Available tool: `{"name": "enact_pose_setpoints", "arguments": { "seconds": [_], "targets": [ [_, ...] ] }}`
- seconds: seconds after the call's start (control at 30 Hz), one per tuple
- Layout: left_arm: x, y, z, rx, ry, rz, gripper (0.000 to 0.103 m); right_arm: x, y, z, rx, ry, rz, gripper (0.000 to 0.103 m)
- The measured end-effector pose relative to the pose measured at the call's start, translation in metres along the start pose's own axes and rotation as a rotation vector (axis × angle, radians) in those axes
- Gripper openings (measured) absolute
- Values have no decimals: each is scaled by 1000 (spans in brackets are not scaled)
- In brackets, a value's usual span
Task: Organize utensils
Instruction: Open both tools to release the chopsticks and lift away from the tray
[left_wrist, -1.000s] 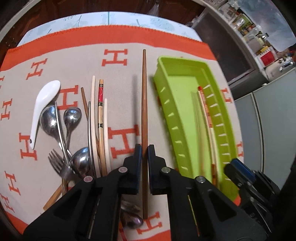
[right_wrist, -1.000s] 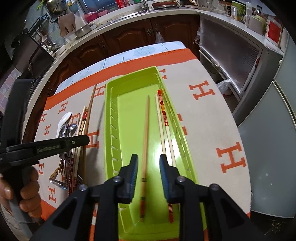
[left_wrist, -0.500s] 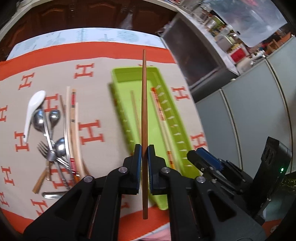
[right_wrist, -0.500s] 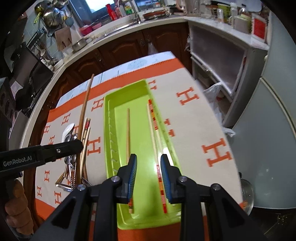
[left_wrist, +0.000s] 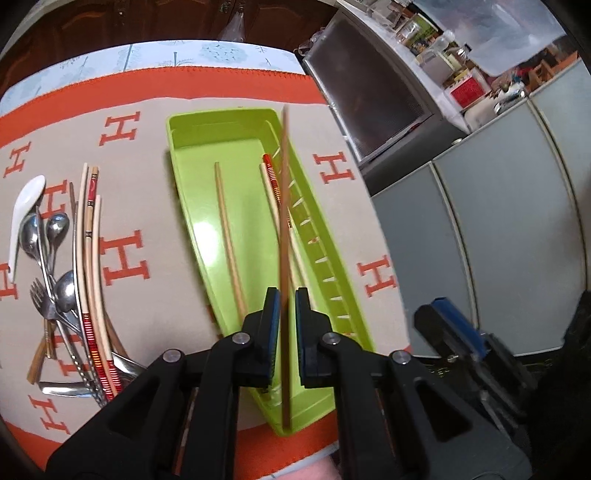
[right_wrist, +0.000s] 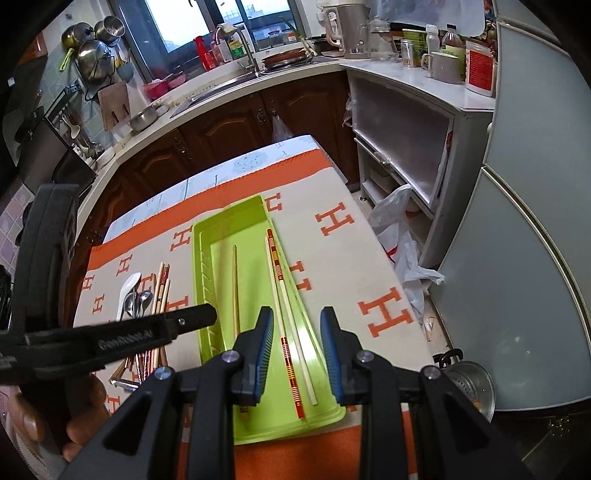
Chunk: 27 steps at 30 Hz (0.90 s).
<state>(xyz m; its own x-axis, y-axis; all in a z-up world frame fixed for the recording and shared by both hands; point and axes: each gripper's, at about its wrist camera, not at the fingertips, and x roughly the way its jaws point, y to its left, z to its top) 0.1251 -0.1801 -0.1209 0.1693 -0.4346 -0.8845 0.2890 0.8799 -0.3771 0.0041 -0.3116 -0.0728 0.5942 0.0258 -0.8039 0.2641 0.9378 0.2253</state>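
**Chopstick held over tray: release check**

Chopstick (left_wrist: 283, 221), brown and long, runs between the pads of the left gripper (left_wrist: 287, 314), toward twelve o'clock in the left wrist view. The gap between the pads looks a little wider than the shaft; whether they still pinch it cannot be told. The stick lies over the right-hand side of the green tray (left_wrist: 192, 206), its far tip near the tray's right wall, its near end over the six o'clock rim.

Tray contents: one plain wooden chopstick (right_wrist: 235, 288) left of centre, and a red-banded stick (right_wrist: 275, 258) beside a pale one (right_wrist: 295, 332) along the right wall.

The right gripper (right_wrist: 296, 350) hangs above the tray's near end, pads well apart, holding nothing.

At nine o'clock, on the orange-lettered cloth (left_wrist: 122, 258), the unsorted pile (left_wrist: 66, 280) of spoons, a fork and more chopsticks remains, with a white ceramic spoon (left_wrist: 22, 218) at its left edge.

Recommendation: the step in hand appears to be the drop. Lower the stick until it is close to the tray floor, keep it parallel to the three already laid, then part the pads fully. A release from height risks a bounce over the right wall, which the tip already sits close to. Keep the right gripper clear of the fall line.
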Motion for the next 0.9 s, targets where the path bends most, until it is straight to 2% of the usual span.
{"name": "enact_pose_setpoints", "arguments": {
  "seconds": [0.13,0.2,0.27,0.33,0.53,0.7,0.9],
  "targets": [
    [3,1,-4,35,8,33,9,3,3,-2,-3,12,6,26],
    [-1,3,-7,50,-4,50,16,3,6,-2,-8,13,11,26],
    [-6,6,-9,57,-20,62,31,3,8,-3,-13,14,16,26],
    [-14,10,-13,68,-43,79,35,3,12,-5,-19,17,23,26],
    [-37,29,-26,85,-70,125,35,4,21,-9,-37,31,36,26],
    [-65,58,-42,102,-123,202,35,5,35,-14,-63,44,51,26],
    [-99,117,-65,32,-168,286,35,7,51,-18,-90,65,74,26]
  ]
}}
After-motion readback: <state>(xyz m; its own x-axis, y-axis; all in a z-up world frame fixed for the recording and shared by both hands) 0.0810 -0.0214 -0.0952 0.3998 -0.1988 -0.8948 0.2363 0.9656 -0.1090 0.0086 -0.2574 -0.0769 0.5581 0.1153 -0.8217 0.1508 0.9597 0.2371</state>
